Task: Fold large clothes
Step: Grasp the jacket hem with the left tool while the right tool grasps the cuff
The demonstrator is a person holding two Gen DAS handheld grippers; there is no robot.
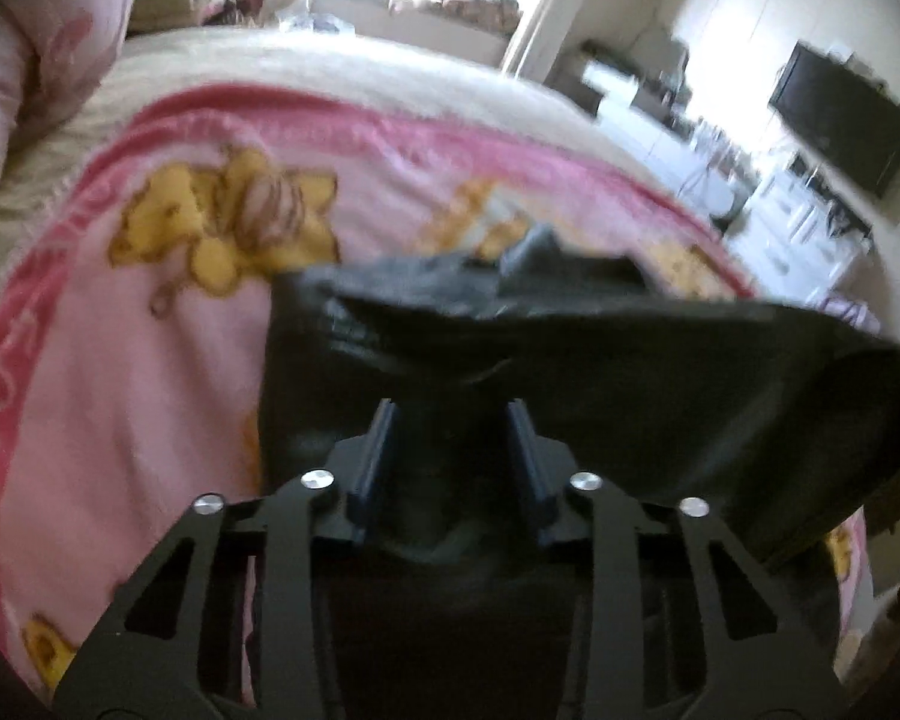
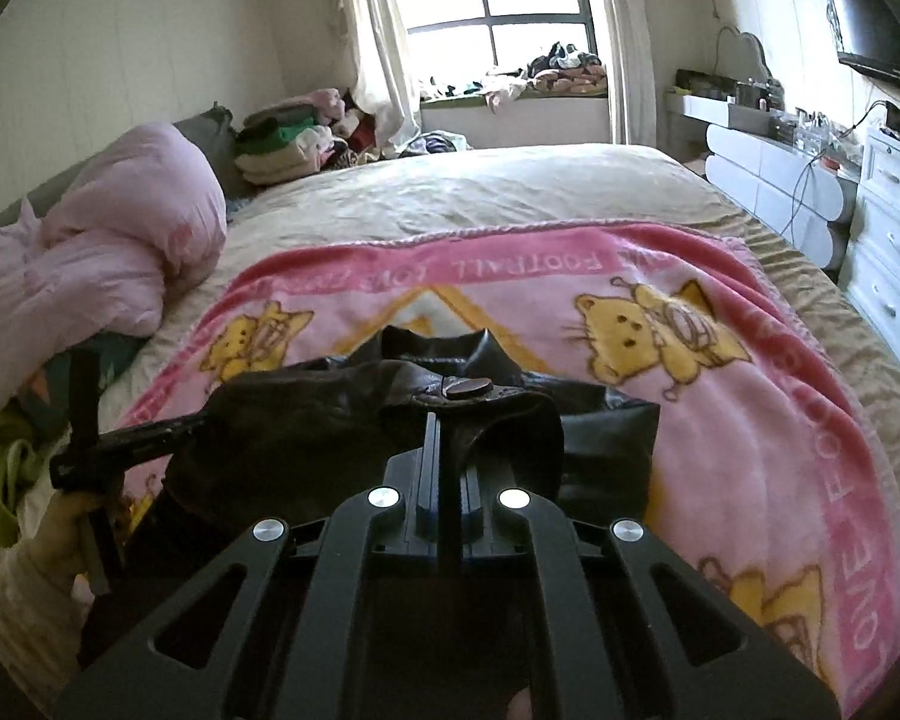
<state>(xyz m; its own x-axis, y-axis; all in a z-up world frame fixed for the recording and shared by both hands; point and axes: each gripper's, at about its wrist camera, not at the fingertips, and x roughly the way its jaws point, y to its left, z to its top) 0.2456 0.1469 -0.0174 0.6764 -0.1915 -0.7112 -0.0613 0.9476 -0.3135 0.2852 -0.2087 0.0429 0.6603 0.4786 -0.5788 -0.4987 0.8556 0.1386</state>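
A dark leather jacket hangs between both grippers above a pink cartoon blanket on the bed. My right gripper is shut on a jacket edge beside a round snap button. My left gripper is shut on a bunched fold of the jacket, which spreads to the right in the left wrist view. The left gripper also shows in the right wrist view at the left, gripping the jacket's other end. The pink blanket lies beneath.
A pink duvet is bunched at the bed's left. Folded clothes are stacked by the curtain. White drawers and a dresser stand at the right, with a wall TV. The beige sheet stretches toward the window.
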